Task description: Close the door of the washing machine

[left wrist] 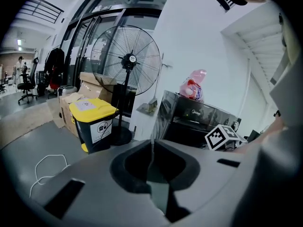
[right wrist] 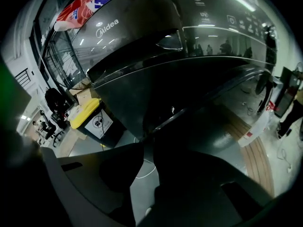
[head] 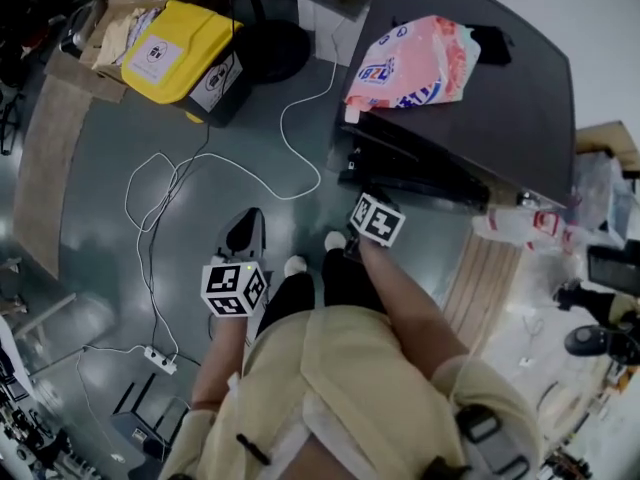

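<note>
Head view: washing machine, dark, at the upper right of the floor, its flat top facing the camera.
- Door: a dark curved panel on the machine's front that fills the right gripper view just ahead of the jaws. Whether the jaws touch it cannot be told.
- Right hand-held gripper: close to the machine's front and pointing down at it. Its jaws are a narrow slit apart and released, with only floor showing between them.
- Left hand-held gripper: well back from the machine. Its jaws are clenched together on nothing.
- Bag: pink and white, lying on the machine's top near its left edge.
- Bin: black with a yellow lid, on the floor left of the machine, beside cardboard boxes.
- Fan: on a stand between the bin and the machine.
- Cable: white, looping across the floor from the machine's left side towards a power strip.
- Mat: wooden slats on the floor at the machine's right.
- Bottle: white, lying by the mat's far end.
- Shoes: the person's own, on the floor between the two grippers.
</note>
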`<action>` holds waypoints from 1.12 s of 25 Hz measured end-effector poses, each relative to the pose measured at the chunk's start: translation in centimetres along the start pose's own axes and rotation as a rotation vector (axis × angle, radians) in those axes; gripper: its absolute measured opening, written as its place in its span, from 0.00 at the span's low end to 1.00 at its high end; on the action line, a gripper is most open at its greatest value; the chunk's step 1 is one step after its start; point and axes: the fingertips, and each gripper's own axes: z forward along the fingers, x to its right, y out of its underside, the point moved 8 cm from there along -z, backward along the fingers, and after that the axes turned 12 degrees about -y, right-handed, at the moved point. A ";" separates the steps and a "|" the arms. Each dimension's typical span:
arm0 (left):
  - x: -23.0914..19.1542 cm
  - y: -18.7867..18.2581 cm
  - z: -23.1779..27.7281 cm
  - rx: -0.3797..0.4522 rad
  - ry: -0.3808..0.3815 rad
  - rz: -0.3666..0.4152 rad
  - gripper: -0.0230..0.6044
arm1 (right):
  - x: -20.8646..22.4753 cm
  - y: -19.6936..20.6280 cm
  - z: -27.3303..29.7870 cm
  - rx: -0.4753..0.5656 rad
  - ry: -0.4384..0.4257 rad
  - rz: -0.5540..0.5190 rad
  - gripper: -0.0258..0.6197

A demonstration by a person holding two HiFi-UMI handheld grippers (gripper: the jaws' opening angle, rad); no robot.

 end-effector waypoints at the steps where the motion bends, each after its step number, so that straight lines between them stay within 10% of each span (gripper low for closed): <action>1: 0.0 -0.1 0.2 0.000 -0.008 -0.005 0.06 | 0.1 -0.5 0.2 0.002 0.010 -0.012 0.13; 16: -0.2 -0.8 1.0 0.006 -0.035 -0.030 0.06 | 1.1 -2.1 1.3 -0.006 -0.011 -0.064 0.10; 28: 1.1 -2.4 0.1 0.063 0.111 -0.051 0.06 | -2.9 -4.4 -5.9 0.158 -0.322 -0.235 0.10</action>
